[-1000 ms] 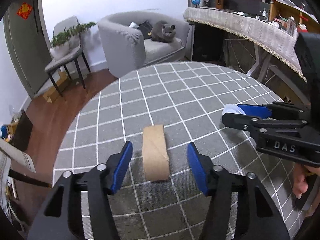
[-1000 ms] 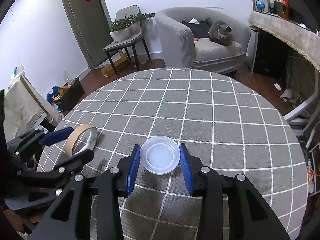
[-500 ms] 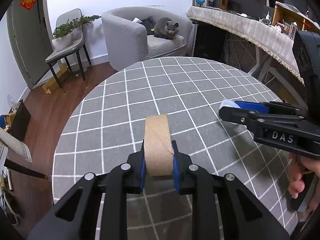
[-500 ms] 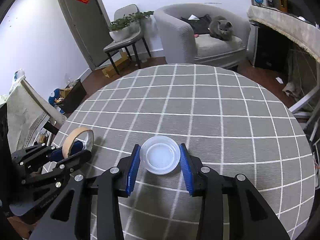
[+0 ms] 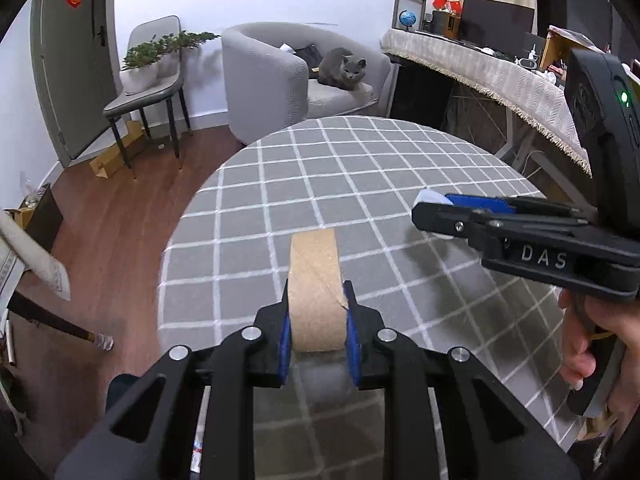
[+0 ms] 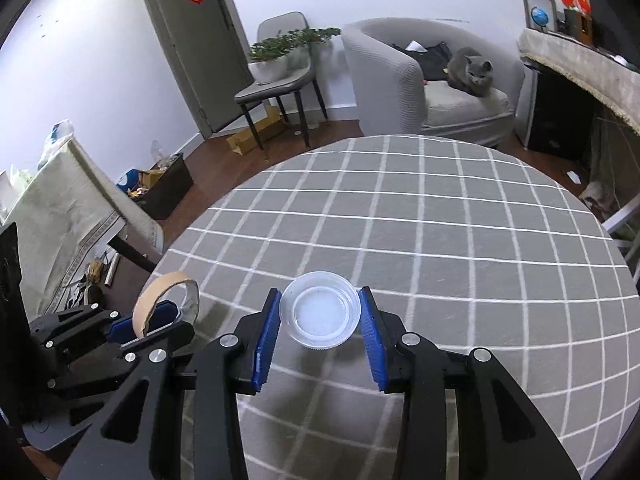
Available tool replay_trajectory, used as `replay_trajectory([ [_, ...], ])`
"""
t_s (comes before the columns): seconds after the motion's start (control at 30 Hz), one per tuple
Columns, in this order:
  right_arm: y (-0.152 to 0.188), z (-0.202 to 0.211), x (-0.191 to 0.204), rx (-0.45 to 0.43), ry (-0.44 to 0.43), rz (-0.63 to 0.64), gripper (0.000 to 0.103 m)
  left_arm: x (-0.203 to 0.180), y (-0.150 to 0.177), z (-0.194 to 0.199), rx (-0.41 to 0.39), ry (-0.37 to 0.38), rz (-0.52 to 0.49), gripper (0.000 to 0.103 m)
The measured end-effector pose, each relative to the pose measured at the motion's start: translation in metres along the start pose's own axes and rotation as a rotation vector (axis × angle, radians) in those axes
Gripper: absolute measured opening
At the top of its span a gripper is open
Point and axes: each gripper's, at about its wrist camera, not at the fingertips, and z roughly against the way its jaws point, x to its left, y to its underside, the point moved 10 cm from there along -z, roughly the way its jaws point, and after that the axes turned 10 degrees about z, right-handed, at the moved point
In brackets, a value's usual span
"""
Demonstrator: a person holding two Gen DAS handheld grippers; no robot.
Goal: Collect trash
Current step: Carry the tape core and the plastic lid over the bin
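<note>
A brown cardboard tape ring stands on edge between the blue pads of my left gripper, which is shut on it and holds it just above the grey checked tablecloth. In the right wrist view a clear round plastic lid sits pinched between the pads of my right gripper, also off the cloth. The ring and left gripper show at the lower left of that view. My right gripper crosses the right side of the left wrist view, a sliver of the lid at its tip.
The round table's near-left edge drops to a wood floor. A grey armchair with a cat stands beyond it, a chair with a plant to its left, a cloth-covered desk at the right. A hand grips the right tool.
My left gripper closed on the cardboard ring, which had been standing on the cloth, and lifted it. Both grippers drew back toward the table's near edge; the right one kept its hold on the lid.
</note>
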Motion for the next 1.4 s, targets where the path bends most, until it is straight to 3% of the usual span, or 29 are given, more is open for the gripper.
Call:
replay_trajectory([
  [0.47,0.000,0.001,0.081,-0.030,-0.068,0.060,0.040,0.055,0.031,0.050,-0.035,-0.004,0.069,0.024],
  [0.9,-0.006,-0.015,0.162,-0.033,-0.138,0.165,0.040,0.133,0.051,0.068,-0.038,-0.073,0.162,0.024],
  [1.13,-0.011,-0.034,0.210,-0.016,-0.190,0.212,0.040,0.190,0.082,0.061,0.032,-0.096,0.251,0.024],
  [1.27,-0.008,-0.047,0.234,0.004,-0.205,0.233,0.040,0.220,0.102,0.053,0.088,-0.149,0.279,0.024],
  [1.4,-0.005,-0.059,0.255,0.022,-0.220,0.251,0.040,0.249,0.128,0.043,0.170,-0.127,0.378,0.024],
])
